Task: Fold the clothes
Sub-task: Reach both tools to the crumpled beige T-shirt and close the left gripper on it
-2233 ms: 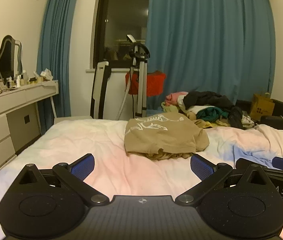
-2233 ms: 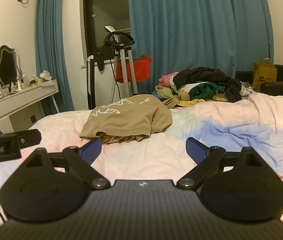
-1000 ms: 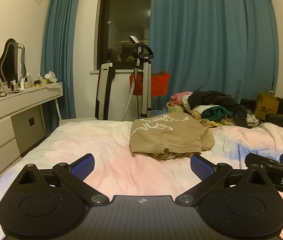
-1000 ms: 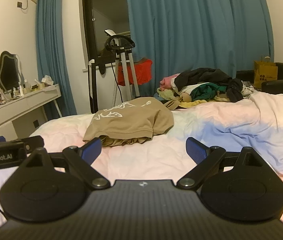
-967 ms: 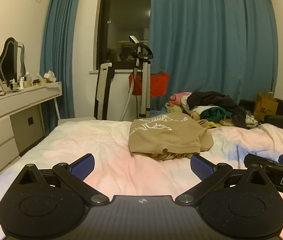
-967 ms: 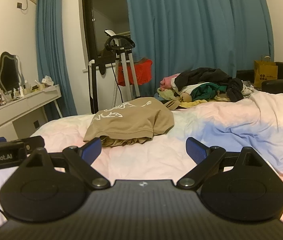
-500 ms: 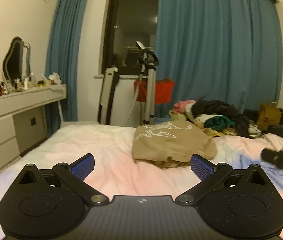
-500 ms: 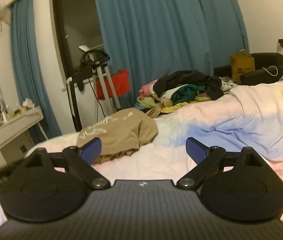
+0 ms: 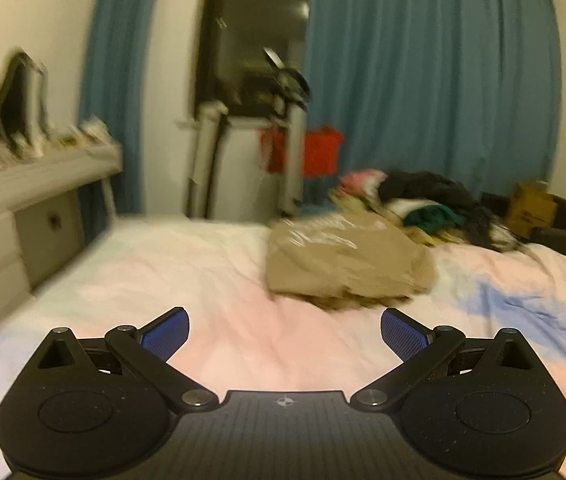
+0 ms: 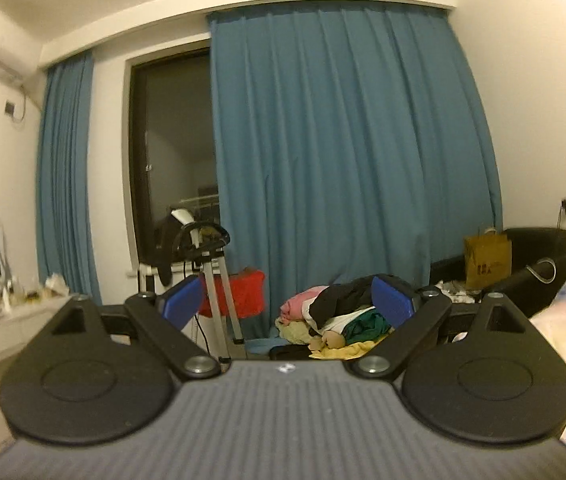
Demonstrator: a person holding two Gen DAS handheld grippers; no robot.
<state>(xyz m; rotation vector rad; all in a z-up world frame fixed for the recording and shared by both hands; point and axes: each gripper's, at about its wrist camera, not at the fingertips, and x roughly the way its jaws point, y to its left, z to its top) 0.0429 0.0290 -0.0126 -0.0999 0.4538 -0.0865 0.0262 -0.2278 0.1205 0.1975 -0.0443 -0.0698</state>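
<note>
A folded tan garment point(image 9: 343, 260) with a white print lies on the bed point(image 9: 203, 300), which has a pink and blue cover. My left gripper point(image 9: 285, 338) is open and empty, held low over the cover short of the garment; this view is blurred. A pile of unfolded clothes point(image 9: 423, 204) sits at the far end of the bed and also shows in the right wrist view point(image 10: 335, 320). My right gripper point(image 10: 287, 302) is open and empty, raised and tilted up toward the blue curtain point(image 10: 343, 160); the tan garment is hidden from it.
A white dresser point(image 9: 23, 208) with a mirror and small items stands on the left. A stand with a red cloth point(image 10: 239, 288) is by the dark window point(image 10: 175, 160). A brown paper bag point(image 10: 487, 256) rests on a black sofa point(image 10: 539, 256) at right.
My right gripper has swung upward, so the bed and tan garment have dropped out of its view. My left gripper has shifted slightly and its view has blurred. Both stayed open.
</note>
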